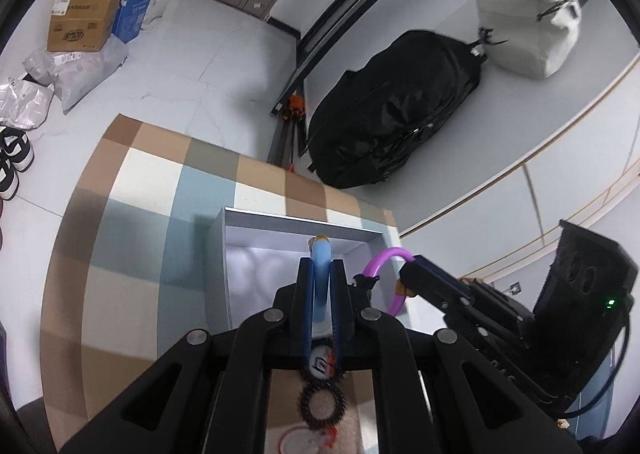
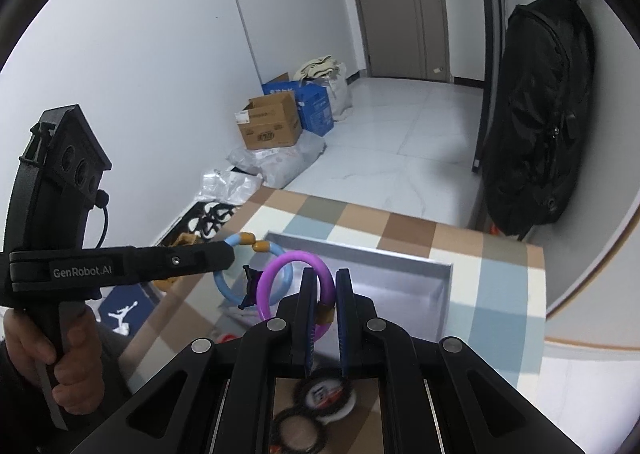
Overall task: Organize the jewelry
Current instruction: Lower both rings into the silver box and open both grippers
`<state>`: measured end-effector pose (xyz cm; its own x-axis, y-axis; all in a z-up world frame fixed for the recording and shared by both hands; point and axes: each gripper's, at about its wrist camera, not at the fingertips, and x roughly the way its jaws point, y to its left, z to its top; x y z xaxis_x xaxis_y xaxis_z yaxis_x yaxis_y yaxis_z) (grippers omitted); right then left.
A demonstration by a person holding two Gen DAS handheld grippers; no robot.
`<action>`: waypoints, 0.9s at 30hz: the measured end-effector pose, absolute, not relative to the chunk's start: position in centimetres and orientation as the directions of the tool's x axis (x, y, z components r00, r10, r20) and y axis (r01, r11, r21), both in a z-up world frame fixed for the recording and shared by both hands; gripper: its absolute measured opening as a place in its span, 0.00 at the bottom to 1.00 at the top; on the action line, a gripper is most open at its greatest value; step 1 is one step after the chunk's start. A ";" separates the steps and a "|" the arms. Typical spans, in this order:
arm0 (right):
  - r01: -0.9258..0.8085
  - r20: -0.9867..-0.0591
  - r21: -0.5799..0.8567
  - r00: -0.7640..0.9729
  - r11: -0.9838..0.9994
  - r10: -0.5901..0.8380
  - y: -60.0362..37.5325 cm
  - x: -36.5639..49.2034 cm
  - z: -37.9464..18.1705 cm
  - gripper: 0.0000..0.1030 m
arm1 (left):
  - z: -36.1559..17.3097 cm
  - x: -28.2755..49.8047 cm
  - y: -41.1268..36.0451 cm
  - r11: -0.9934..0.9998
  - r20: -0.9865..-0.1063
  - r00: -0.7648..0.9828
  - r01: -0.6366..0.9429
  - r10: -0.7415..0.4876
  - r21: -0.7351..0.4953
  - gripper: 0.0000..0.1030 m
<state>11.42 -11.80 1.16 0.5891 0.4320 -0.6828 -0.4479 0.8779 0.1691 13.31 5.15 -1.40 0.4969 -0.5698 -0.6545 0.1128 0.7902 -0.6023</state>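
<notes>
My left gripper (image 1: 321, 268) is shut on a light blue ring bracelet (image 1: 321, 254) with orange beads and holds it over the open white box (image 1: 236, 254) on the checkered table. In the right wrist view the same bracelet (image 2: 224, 286) hangs from the left gripper (image 2: 228, 254). My right gripper (image 2: 323, 278) is shut on a purple ring bracelet (image 2: 280, 266), just beside the blue one, near the box's (image 2: 400, 258) front edge. The purple bracelet (image 1: 384, 256) and right gripper (image 1: 408, 274) also show in the left wrist view.
Black spiral hair ties (image 1: 320, 406) lie on the table under the left gripper. A black bag (image 1: 392, 105) and a white bag (image 1: 524, 25) hang on the wall. Cardboard boxes (image 2: 272, 121) and plastic bags sit on the floor.
</notes>
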 end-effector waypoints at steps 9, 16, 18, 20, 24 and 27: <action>-0.417 -0.699 0.224 0.562 0.881 0.443 -12.6 14.5 -1.6 0.08 | -4.0 15.3 5.3 0.807 -0.689 0.467 0.098 -0.554 -0.582 0.03; -0.404 -0.707 0.258 0.540 0.878 0.456 -12.9 15.2 -2.7 0.08 | -4.7 16.1 5.3 0.793 -0.686 0.451 0.087 -0.571 -0.603 0.03; -0.397 -0.709 0.274 0.532 0.876 0.463 -13.1 15.6 -3.0 0.08 | -4.8 16.3 5.2 0.791 -0.682 0.454 0.090 -0.573 -0.605 0.03; -0.379 -0.706 0.306 0.526 0.873 0.475 -13.5 15.9 -3.4 0.08 | -4.6 16.4 5.2 0.770 -0.660 0.457 0.093 -0.597 -0.632 0.04; -0.363 -0.693 0.310 0.546 0.879 0.470 -14.1 16.0 -3.3 0.13 | -4.4 16.8 5.2 0.756 -0.651 0.449 0.091 -0.612 -0.648 0.38; -0.373 -0.671 0.317 0.562 0.872 0.484 -14.3 15.7 -2.8 0.47 | -3.7 16.4 5.1 0.770 -0.648 0.473 0.111 -0.597 -0.629 0.44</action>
